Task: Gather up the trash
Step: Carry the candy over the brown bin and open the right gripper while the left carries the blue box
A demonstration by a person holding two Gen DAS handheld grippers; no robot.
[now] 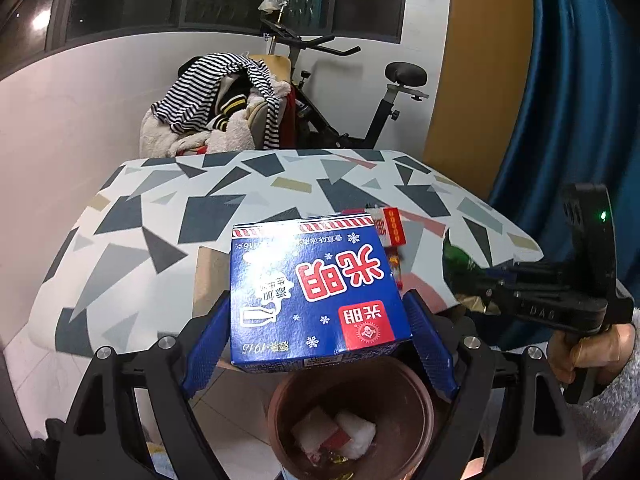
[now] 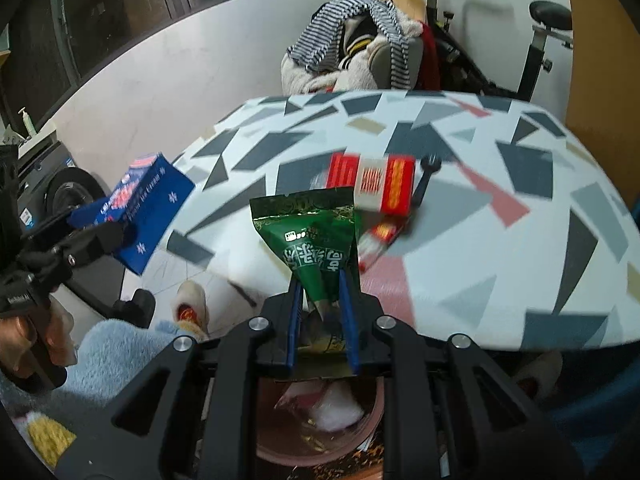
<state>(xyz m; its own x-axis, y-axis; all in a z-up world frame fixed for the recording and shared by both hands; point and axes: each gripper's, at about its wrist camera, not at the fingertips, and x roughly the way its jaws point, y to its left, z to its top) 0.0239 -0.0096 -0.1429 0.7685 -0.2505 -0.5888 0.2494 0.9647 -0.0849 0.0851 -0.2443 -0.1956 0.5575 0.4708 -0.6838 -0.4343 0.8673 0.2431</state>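
Bench (image 1: 168, 216) with geometric-pattern top seen ahead of both tools. Brown bin (image 1: 352, 412) seen on floor below bench edge, scraps inside. Blue carton (image 1: 316, 292) gripped between wide-set blue pads of left tool (image 1: 320, 344), held above bin. Green wrapper (image 2: 316, 240) pinched at lower end by nearly closed right tool (image 2: 320, 320), upper part fanned out above fingers, bin directly beneath. Red-and-white box (image 2: 376, 188) left on bench, beyond wrapper, blurred.
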